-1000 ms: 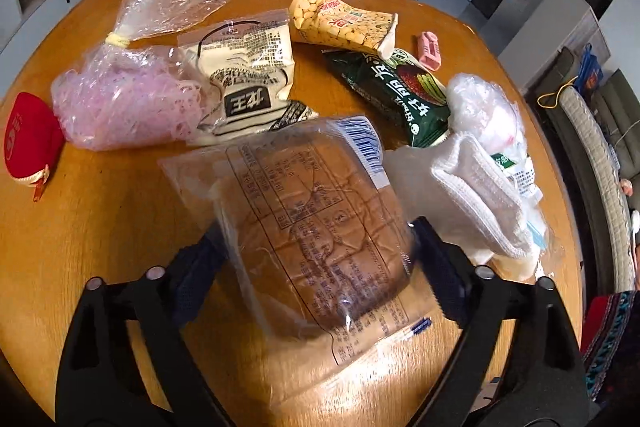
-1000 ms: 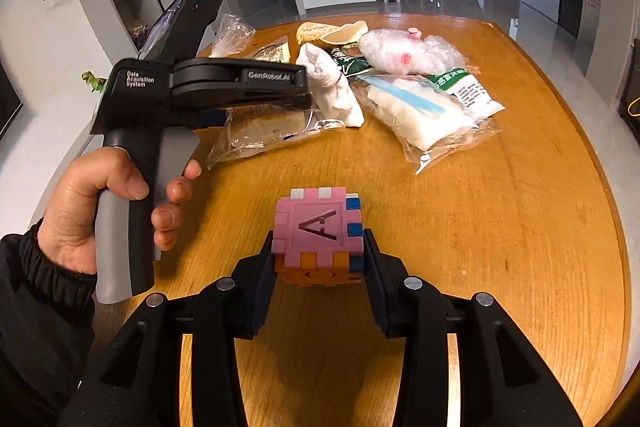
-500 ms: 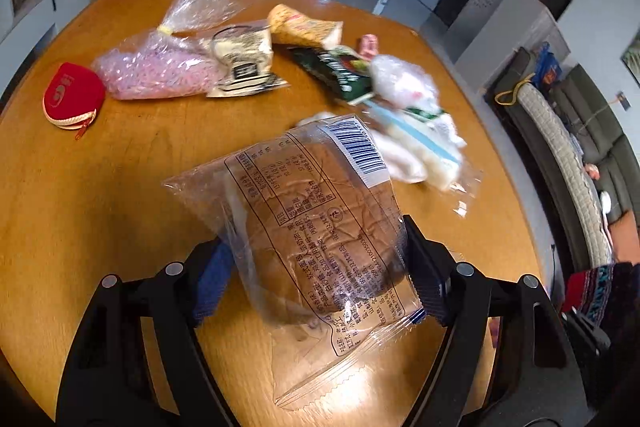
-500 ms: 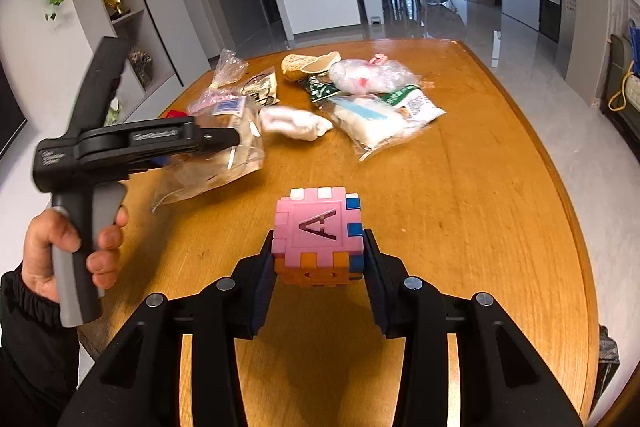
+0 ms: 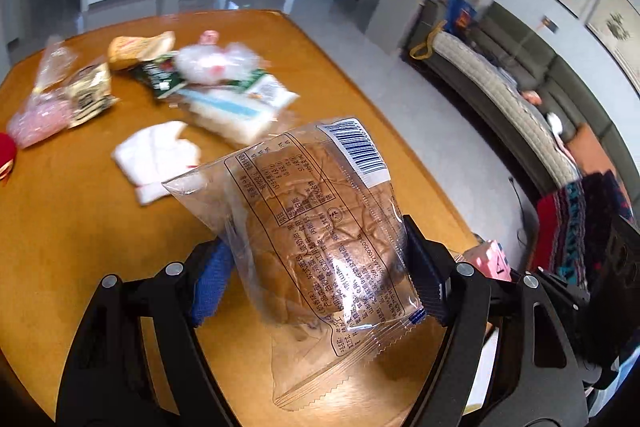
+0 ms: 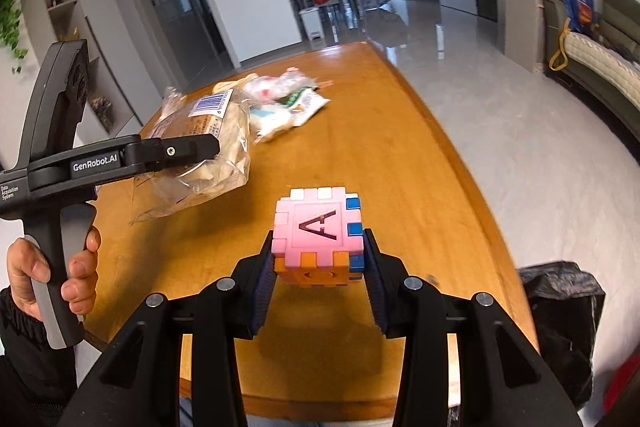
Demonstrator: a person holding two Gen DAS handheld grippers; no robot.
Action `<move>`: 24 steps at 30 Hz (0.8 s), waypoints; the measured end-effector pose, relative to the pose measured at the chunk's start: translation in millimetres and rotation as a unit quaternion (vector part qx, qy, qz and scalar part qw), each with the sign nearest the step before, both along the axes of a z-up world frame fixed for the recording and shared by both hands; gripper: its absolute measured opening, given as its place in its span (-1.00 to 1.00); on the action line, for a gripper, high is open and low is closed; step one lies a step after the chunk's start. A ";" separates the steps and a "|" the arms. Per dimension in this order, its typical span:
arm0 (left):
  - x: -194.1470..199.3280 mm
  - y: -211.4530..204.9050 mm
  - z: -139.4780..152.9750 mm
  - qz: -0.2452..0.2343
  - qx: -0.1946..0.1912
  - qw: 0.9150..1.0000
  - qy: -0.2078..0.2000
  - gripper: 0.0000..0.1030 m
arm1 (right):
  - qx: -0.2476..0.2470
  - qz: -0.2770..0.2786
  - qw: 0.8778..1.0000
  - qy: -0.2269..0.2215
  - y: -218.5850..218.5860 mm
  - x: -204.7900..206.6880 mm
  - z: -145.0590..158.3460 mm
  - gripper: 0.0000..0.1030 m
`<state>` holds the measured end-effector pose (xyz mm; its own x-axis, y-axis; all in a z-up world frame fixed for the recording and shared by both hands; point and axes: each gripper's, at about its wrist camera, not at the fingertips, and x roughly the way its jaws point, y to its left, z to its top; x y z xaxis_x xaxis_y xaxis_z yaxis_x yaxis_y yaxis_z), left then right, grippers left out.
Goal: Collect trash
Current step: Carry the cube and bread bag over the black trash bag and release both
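Note:
My left gripper [image 5: 320, 267] is shut on a clear-wrapped bread bag [image 5: 320, 227] and holds it above the wooden table [image 5: 80, 211]. The bag also shows in the right wrist view [image 6: 204, 147], clamped in the left gripper [image 6: 192, 147]. My right gripper [image 6: 320, 267] is shut on a pink and orange foam letter cube [image 6: 318, 237], held above the table's near right part. More wrappers lie at the table's far end: a white packet [image 5: 240, 111], a green packet [image 5: 160, 79], a pink mesh bag [image 5: 40, 115] and a white cloth [image 5: 156, 155].
A black trash bag [image 6: 560, 323] stands on the floor off the table's right edge. A red pouch [image 5: 6, 155] lies at the table's left edge. A sofa [image 5: 520, 95] stands along the right wall. The table's right edge [image 6: 460, 155] borders open floor.
My left gripper has lifted the bread bag off the table and swung it to the right. My right gripper has also turned right with the cube, bringing the black trash bag into view.

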<state>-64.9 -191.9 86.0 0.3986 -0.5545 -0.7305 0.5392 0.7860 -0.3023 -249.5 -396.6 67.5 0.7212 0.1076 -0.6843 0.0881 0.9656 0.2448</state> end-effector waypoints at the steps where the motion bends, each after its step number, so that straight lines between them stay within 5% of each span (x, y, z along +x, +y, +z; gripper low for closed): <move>1: -3.8 -8.8 -0.2 -0.010 0.000 1.000 0.001 0.46 | 0.000 -0.010 1.000 0.000 -7.8 -6.8 -0.5 -0.19; 11: -61.2 -124.8 -12.7 -0.148 0.007 0.989 -0.002 0.46 | 0.010 -0.138 0.990 0.009 -78.9 -78.0 -12.8 -0.19; 24: -156.9 -268.3 -47.8 -0.322 0.051 0.945 -0.003 0.46 | 0.064 -0.338 0.937 0.057 -150.5 -184.8 -56.7 -0.19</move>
